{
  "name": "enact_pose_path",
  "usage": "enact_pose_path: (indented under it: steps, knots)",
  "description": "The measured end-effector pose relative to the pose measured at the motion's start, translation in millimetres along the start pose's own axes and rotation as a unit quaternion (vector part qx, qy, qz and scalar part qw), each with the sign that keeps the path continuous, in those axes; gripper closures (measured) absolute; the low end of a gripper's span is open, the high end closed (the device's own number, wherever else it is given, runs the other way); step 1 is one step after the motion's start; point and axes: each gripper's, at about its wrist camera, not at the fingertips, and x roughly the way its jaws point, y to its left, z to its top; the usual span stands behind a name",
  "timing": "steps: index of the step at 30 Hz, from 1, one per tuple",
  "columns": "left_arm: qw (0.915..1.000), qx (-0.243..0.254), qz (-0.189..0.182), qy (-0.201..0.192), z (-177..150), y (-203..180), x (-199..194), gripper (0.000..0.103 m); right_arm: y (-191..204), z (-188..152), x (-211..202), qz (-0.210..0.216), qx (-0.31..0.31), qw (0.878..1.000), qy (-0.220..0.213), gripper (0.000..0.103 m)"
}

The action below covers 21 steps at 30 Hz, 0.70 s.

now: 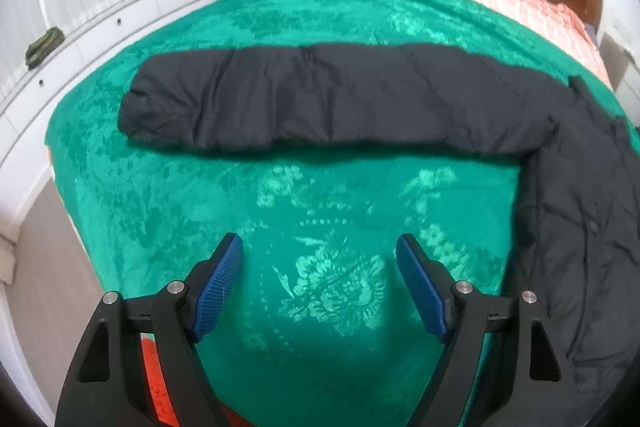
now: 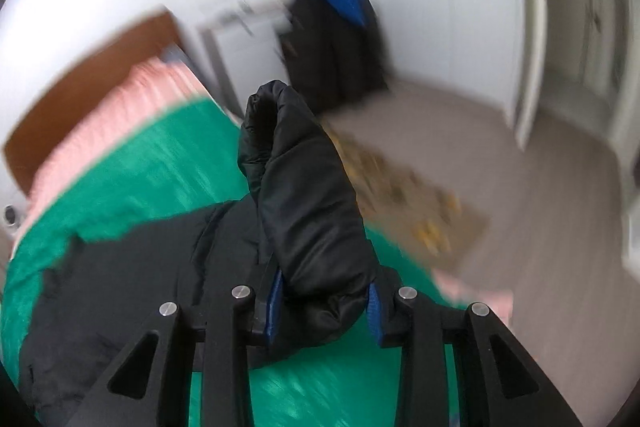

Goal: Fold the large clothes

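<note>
Black puffy jacket [image 1: 360, 99] spread on the green-blanketed bed [image 1: 280, 187], one sleeve stretched flat across the left view, body trailing off at the right edge. Right gripper [image 2: 324, 307] clamped on a thick padded sleeve end [image 2: 296, 187], lifted above the bed in a motion-blurred view; left gripper [image 1: 320, 283] hovering with fingers wide apart over bare blanket, holding nothing. Likely trouble: slick, springy fill slipping from the shallow one-sided pinch mid-swing, or the unpinned body dragging along and bunching, since nothing anchors the fold line.
</note>
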Motion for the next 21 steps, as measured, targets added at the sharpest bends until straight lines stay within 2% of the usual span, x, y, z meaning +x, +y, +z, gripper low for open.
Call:
enact_pose_path:
  steps: [2,4,5,6,7,8,11,13,14,16,17,21]
  knots:
    - [0.9999,0.006,0.01,0.006,-1,0,4,0.022,-9,-28,37,-0.017,0.023,0.998,0.053,0.07]
    - [0.9999,0.005,0.011,0.01,1,1,5,0.022,-8,-52,57,-0.037,0.03,0.996,0.081,0.059]
    - [0.9999,0.001,0.01,0.011,2,3,4,0.022,-8,-62,59,-0.047,0.032,0.995,0.078,0.052]
    - [0.9999,-0.002,0.008,0.009,3,3,2,0.022,-13,-70,52,-0.06,0.031,0.996,0.066,0.031]
    - [1.0,-0.005,0.003,0.004,4,4,-2,0.019,-8,-78,39,-0.09,0.025,0.995,0.041,0.011]
    - [1.0,-0.008,-0.001,-0.004,5,4,-6,0.014,-4,-87,27,-0.108,0.021,0.994,0.016,0.006]
    - [0.9994,-0.014,-0.007,-0.03,7,1,-16,0.006,17,-111,-29,-0.135,0.004,0.987,-0.084,0.005]
    - [0.9988,-0.019,-0.021,-0.04,10,-6,-20,0.005,35,-126,-59,-0.101,-0.001,0.986,-0.134,0.0]
    - [0.9986,-0.019,-0.027,-0.041,12,-9,-20,0.005,48,-135,-71,-0.057,-0.013,0.987,-0.151,0.0]
    - [0.9983,-0.015,-0.04,-0.04,14,-20,-17,0.005,82,-147,-76,0.033,-0.067,0.987,-0.144,0.0]
    - [0.9983,-0.012,-0.041,-0.039,13,-22,-16,0.005,95,-152,-74,0.06,-0.093,0.984,-0.138,0.0]
    - [0.9986,0.024,-0.048,-0.007,11,-37,10,0.005,139,-182,-55,0.128,-0.189,0.968,-0.1,0.001]
